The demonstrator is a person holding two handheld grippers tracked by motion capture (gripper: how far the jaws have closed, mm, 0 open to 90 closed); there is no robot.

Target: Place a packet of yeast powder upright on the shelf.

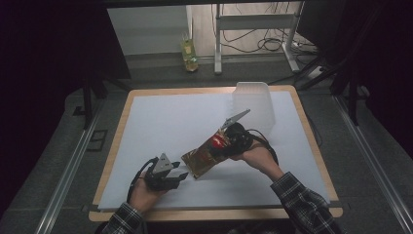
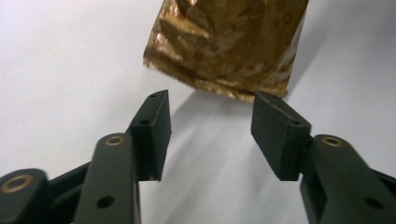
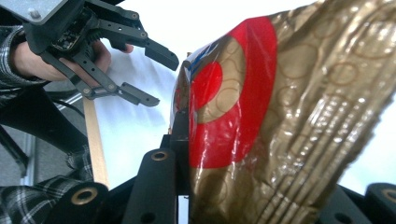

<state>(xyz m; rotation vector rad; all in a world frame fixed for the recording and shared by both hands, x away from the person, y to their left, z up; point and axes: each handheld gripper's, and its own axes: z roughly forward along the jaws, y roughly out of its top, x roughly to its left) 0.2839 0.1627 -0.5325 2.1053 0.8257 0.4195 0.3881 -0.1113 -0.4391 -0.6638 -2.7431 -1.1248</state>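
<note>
- The left gripper (image 1: 181, 176) sits low at the near left, held in the left hand (image 1: 142, 191), its jaws parted with nothing between them, pointing right.
- The right gripper (image 1: 219, 144) is raised and angled left, jaws clamped tight.
- Both forearms, in plaid sleeves (image 1: 299, 200), enter from the near edge.

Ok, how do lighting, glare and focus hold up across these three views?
High view: dim, dark surroundings, the white table sheet evenly lit. Left gripper view: the gold bag is slightly soft and casts a shadow toward the left gripper. Right gripper view: glare streaks on the foil, background washed out white.
</note>
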